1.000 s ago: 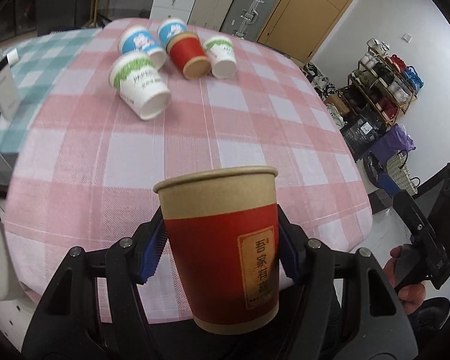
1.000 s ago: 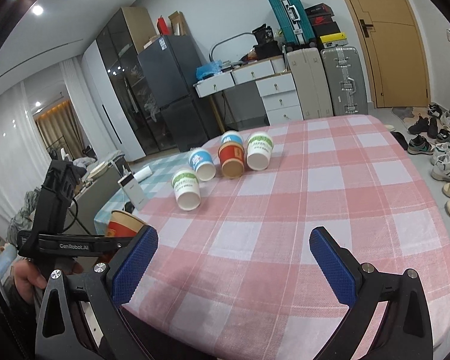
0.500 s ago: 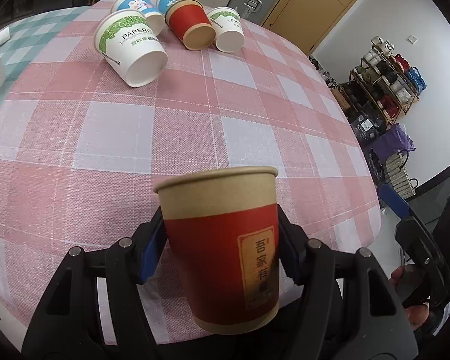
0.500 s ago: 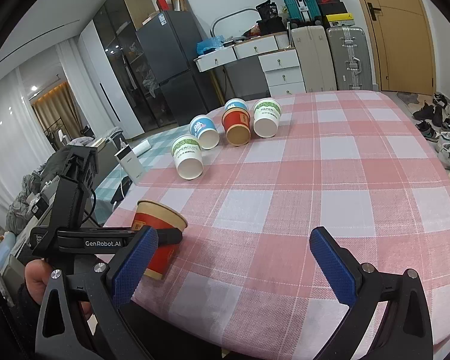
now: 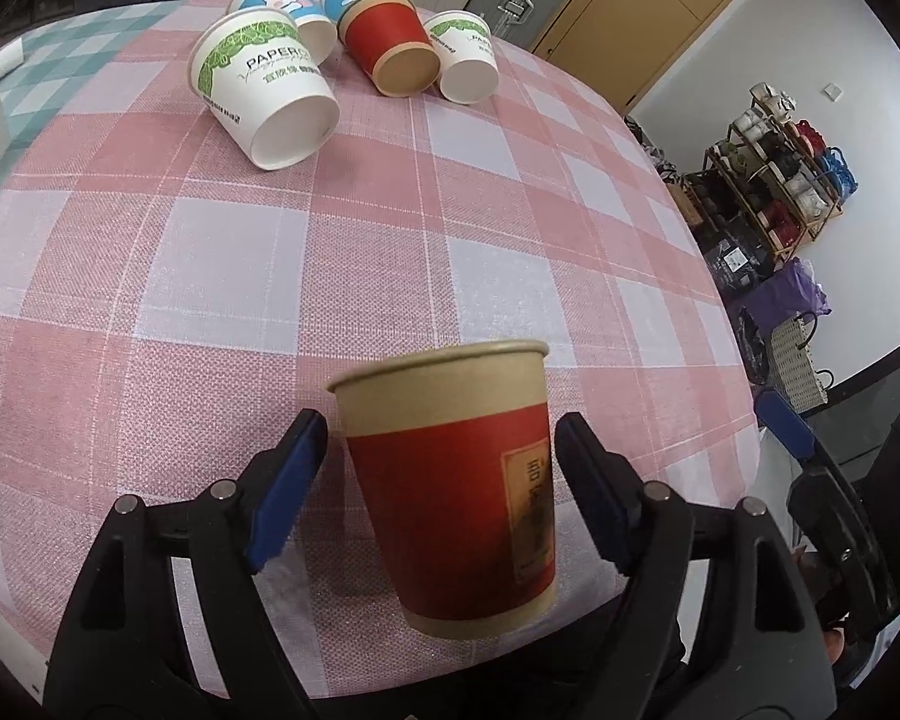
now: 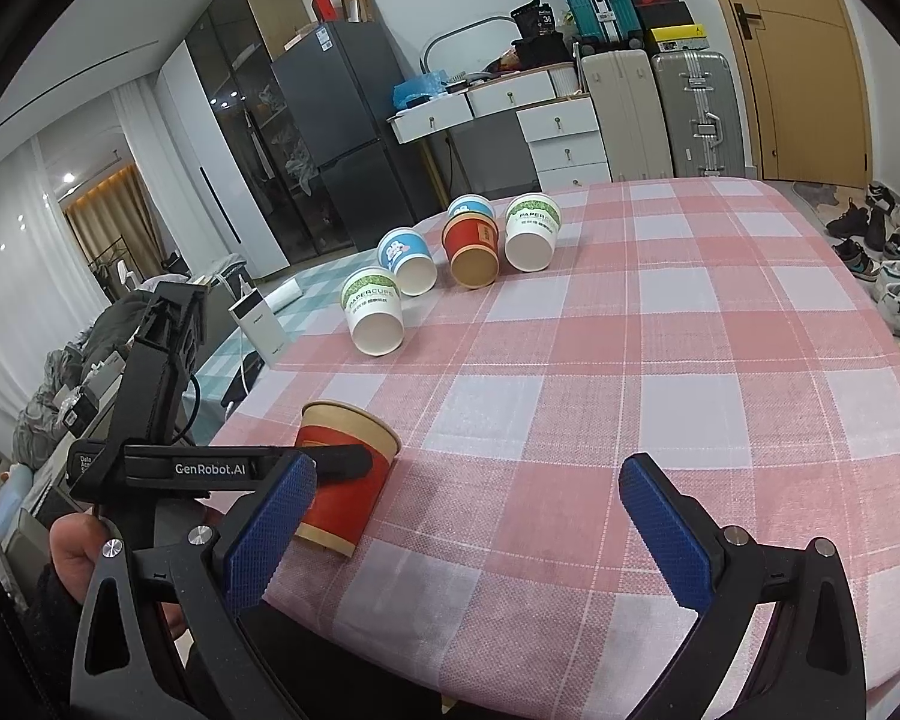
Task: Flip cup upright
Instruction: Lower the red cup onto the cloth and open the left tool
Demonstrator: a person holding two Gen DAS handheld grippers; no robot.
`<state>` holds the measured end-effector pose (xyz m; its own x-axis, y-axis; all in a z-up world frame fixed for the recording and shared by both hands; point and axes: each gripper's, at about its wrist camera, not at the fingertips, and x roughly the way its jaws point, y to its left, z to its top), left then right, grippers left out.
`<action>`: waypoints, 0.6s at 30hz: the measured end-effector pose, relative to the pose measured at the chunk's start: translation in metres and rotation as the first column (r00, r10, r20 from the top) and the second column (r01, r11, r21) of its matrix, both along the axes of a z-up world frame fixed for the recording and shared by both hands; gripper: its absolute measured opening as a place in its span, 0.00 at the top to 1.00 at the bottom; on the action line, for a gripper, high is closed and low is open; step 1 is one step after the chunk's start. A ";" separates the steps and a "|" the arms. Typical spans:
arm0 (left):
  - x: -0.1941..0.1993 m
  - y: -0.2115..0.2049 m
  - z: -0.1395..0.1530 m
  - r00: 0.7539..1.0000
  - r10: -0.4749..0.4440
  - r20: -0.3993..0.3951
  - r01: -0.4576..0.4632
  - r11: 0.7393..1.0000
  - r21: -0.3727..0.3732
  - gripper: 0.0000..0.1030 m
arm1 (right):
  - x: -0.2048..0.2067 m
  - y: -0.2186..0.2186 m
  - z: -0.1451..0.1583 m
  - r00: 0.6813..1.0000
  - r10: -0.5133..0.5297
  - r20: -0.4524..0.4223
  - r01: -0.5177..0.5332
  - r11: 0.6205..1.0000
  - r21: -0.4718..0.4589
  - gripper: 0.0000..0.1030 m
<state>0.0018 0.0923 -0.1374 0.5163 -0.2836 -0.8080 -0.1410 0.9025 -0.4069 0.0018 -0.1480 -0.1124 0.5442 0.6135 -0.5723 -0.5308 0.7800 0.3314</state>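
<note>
Left gripper: we log its blue pads spread wide to either side of the red paper cup with a gap on each side, gripping nothing. The cup stands mouth-up near the front edge of the checked table, apparently just freed. Right gripper: fully parted, empty, hovering over the same edge; five cups lie tipped at the far side, presumably awaiting their turn.
</note>
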 end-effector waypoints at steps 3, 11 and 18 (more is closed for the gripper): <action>-0.001 0.000 0.008 1.000 0.007 0.018 -0.008 1.000 0.016 0.24 | -0.001 -0.001 0.001 1.000 0.000 0.003 0.000 1.000 0.002 0.00; -0.033 0.004 0.066 0.984 0.052 0.171 -0.062 0.997 0.055 0.23 | -0.007 0.001 0.022 0.999 0.025 0.046 -0.027 0.999 0.028 0.00; -0.069 -0.001 0.109 0.971 0.041 0.237 -0.075 0.988 0.137 0.19 | -0.018 0.008 0.053 0.993 0.073 0.096 -0.079 0.995 0.057 0.00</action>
<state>-0.0670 0.0915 -0.0281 0.7073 -0.1375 -0.6935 -0.1115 0.9470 -0.3014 -0.0159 -0.1402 -0.0591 0.5443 0.6871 -0.4812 -0.6185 0.7163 0.3231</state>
